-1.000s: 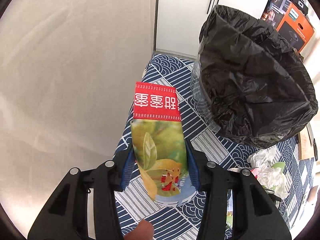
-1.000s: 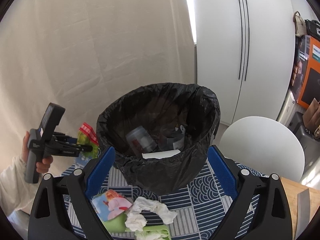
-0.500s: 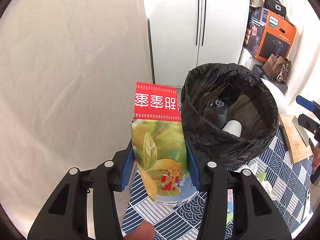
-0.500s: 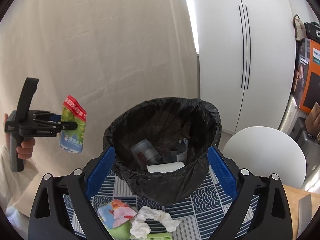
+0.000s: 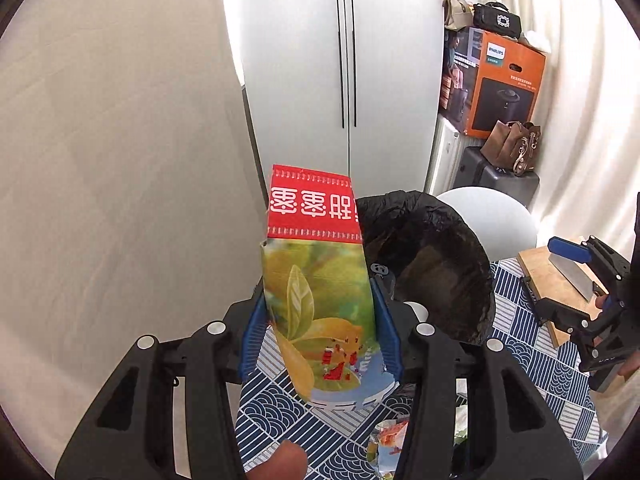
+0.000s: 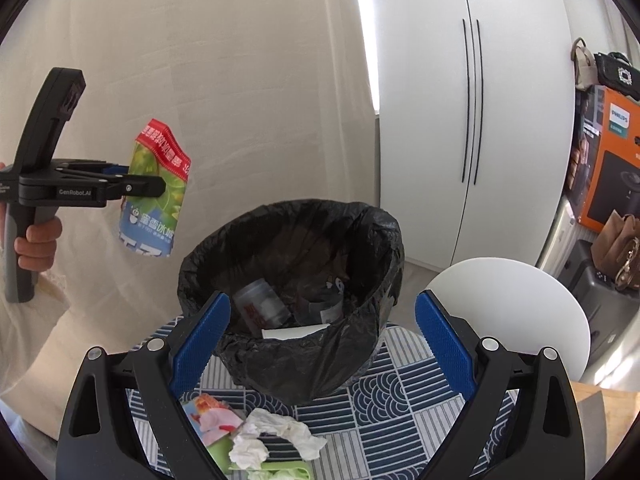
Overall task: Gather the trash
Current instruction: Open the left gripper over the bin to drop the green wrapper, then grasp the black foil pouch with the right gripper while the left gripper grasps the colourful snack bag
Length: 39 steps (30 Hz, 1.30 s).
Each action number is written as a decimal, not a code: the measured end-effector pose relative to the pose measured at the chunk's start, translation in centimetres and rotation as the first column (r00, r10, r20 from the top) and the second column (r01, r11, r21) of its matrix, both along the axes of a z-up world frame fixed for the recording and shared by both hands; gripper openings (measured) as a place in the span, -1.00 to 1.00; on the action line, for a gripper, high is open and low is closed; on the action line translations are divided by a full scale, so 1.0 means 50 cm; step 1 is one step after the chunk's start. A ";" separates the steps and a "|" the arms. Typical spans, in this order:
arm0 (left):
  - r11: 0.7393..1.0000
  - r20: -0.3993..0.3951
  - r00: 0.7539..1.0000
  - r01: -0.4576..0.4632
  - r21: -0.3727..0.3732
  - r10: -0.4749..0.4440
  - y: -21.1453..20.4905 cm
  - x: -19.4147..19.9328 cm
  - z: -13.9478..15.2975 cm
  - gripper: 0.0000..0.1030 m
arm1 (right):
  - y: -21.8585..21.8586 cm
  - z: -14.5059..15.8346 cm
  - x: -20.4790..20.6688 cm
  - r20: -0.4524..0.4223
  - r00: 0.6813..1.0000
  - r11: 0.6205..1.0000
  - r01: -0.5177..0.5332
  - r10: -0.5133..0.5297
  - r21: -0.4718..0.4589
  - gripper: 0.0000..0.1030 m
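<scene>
My left gripper (image 5: 320,320) is shut on a green and red snack bag (image 5: 316,280) and holds it in the air, up and to the left of the bin. The right wrist view shows that bag (image 6: 156,188) in the left gripper (image 6: 160,188). The bin (image 6: 296,292) has a black liner and holds a plastic cup and some paper; it also shows in the left wrist view (image 5: 436,276). My right gripper (image 6: 320,340) is open and empty, in front of the bin. Crumpled white tissue (image 6: 276,436) and a colourful wrapper (image 6: 212,420) lie on the table below it.
The table has a blue and white patterned cloth (image 6: 400,396). A wooden board with a knife (image 5: 560,276) lies at its right. A white round chair (image 6: 516,312) stands behind the table, a white cupboard (image 6: 472,120) beyond it. A beige curtain (image 6: 200,80) hangs at the left.
My left gripper has risen with the snack bag, from table height beside the bin to well above its rim. My right gripper has stayed open and nearly still.
</scene>
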<state>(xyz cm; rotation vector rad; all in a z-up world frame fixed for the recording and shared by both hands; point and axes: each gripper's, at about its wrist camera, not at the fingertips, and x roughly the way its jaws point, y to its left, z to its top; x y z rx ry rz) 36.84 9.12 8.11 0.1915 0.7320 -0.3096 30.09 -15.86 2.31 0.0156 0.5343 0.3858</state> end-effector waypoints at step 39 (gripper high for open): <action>0.995 -0.191 0.977 -0.101 -0.026 0.094 0.056 -0.154 -0.166 0.89 | -0.001 -0.140 -0.182 -0.183 0.981 0.990 -0.087 0.066 -0.110 0.74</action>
